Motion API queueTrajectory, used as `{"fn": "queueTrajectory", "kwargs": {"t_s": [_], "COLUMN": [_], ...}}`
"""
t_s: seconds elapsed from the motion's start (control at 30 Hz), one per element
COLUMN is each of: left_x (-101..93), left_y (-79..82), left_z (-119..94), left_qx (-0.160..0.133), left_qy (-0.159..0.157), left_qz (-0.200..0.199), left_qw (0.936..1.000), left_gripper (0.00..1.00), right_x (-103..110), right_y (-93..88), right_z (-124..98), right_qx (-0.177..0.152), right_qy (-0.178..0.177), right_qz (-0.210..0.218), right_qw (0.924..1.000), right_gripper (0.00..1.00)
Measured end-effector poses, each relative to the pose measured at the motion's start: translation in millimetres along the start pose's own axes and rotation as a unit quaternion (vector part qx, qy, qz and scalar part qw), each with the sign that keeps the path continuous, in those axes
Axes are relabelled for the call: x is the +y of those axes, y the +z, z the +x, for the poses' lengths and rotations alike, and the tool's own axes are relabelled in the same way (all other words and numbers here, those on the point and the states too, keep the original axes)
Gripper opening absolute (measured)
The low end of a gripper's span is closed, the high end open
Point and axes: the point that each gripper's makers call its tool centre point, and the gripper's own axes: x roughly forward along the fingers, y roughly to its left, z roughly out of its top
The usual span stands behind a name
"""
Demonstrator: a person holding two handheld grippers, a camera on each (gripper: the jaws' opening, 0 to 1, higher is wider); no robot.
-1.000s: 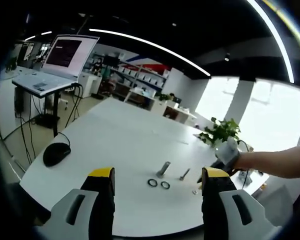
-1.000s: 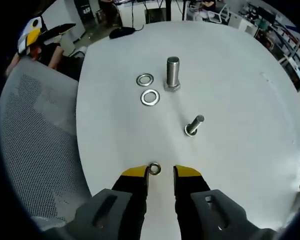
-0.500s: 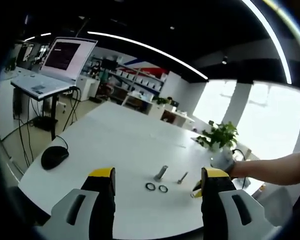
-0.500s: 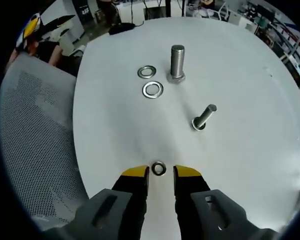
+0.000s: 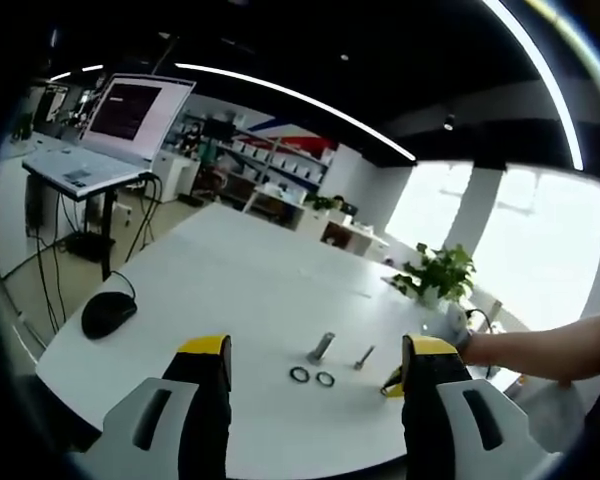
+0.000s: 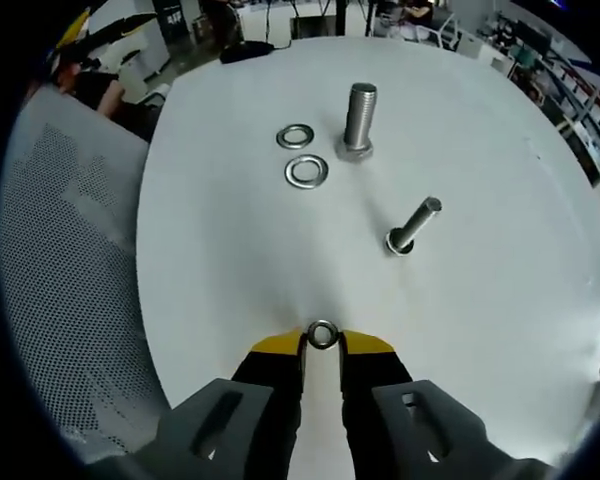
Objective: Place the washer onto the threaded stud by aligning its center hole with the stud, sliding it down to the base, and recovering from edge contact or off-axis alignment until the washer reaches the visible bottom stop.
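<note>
In the right gripper view, the right gripper (image 6: pixel 322 343) has its yellow-tipped jaws drawn close together on a small washer (image 6: pixel 322 334), which sits between the very tips, held by its edges with its centre hole facing the camera. The washer is raised off the white bench (image 6: pixel 230 260) or just at its surface; which of the two cannot be told.

Ahead of the jaws, well apart from the held washer, a slim threaded stud (image 6: pixel 412 226) stands on the bench, leaning to the right in this view, its head at the bench surface. Farther on, a thicker bolt (image 6: pixel 359 120) stands upright on its hexagonal head. Just to its left lie two larger washers flat on the bench: one (image 6: pixel 295 135) farther away, the other (image 6: pixel 306 171) nearer, close beside each other but not touching. A grey mesh chair back (image 6: pixel 70 300) stands along the left edge of the bench.

In the left gripper view, the left gripper (image 5: pixel 315 355) hovers above the near edge of the bench with its jaws spread wide and nothing between them. Between the jaws, farther off on the bench, the thick bolt (image 5: pixel 320 347), the slim stud (image 5: pixel 365 357) and the two flat washers (image 5: pixel 312 377) are seen. A person's forearm (image 5: pixel 535 350) reaches in from the right. A computer mouse (image 5: pixel 108 314) lies at the left on the bench, a laptop (image 5: pixel 110 130) stands on a stand beyond, and a potted plant (image 5: pixel 438 272) sits at the far side.
</note>
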Motion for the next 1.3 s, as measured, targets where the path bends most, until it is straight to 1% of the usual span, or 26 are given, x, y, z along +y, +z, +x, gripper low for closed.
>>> {"fn": "queueTrajectory", "kwargs": {"t_s": [0.07, 0.1, 0.23, 0.37, 0.43, 0.63, 0.87, 0.93, 1.1, 1.3], "left_x": [-0.3, -0.6, -0.9, -1.4, -1.4, -1.0, 0.2, 0.3, 1.3, 1.6], "left_y": [-0.3, -0.8, -1.6, -2.0, -1.7, -1.5, -1.8, -2.0, -2.5, -2.9], "left_z": [0, 0, 0, 1, 0, 0, 0, 0, -1, 0], "left_qx": [0.001, 0.002, 0.005, 0.007, 0.006, 0.005, 0.006, 0.006, 0.007, 0.009], "left_qy": [-0.001, -0.001, -0.002, -0.002, -0.003, -0.001, 0.003, 0.003, 0.006, 0.007], "left_qz": [0.000, 0.001, 0.000, 0.004, 0.002, 0.001, 0.001, 0.001, -0.002, 0.000], "left_qw": [1.0000, 1.0000, 1.0000, 1.0000, 1.0000, 1.0000, 1.0000, 1.0000, 1.0000, 0.9999], "left_gripper": [0.69, 0.69, 0.69, 0.69, 0.69, 0.69, 0.69, 0.69, 0.69, 0.69], "right_x": [0, -1, -3, -5, -7, -14, -23, -29, -31, -41], "right_y": [0.1, 0.0, 0.9, 5.8, 8.8, 18.5, 27.9, 32.5, 44.8, 56.3], "right_z": [0, 0, -1, -5, -9, -18, -26, -29, -35, -40], "right_qx": [0.000, 0.000, -0.002, -0.006, -0.008, -0.026, -0.039, -0.042, -0.057, -0.069], "right_qy": [0.001, 0.001, -0.003, -0.004, -0.008, -0.014, -0.032, -0.045, -0.047, -0.062], "right_qz": [0.001, -0.006, -0.002, -0.002, -0.006, 0.003, 0.004, 0.006, 0.006, 0.005], "right_qw": [1.0000, 1.0000, 1.0000, 1.0000, 0.9999, 0.9996, 0.9987, 0.9981, 0.9972, 0.9957], "right_gripper": [0.14, 0.14, 0.14, 0.14, 0.14, 0.14, 0.14, 0.14, 0.14, 0.14]}}
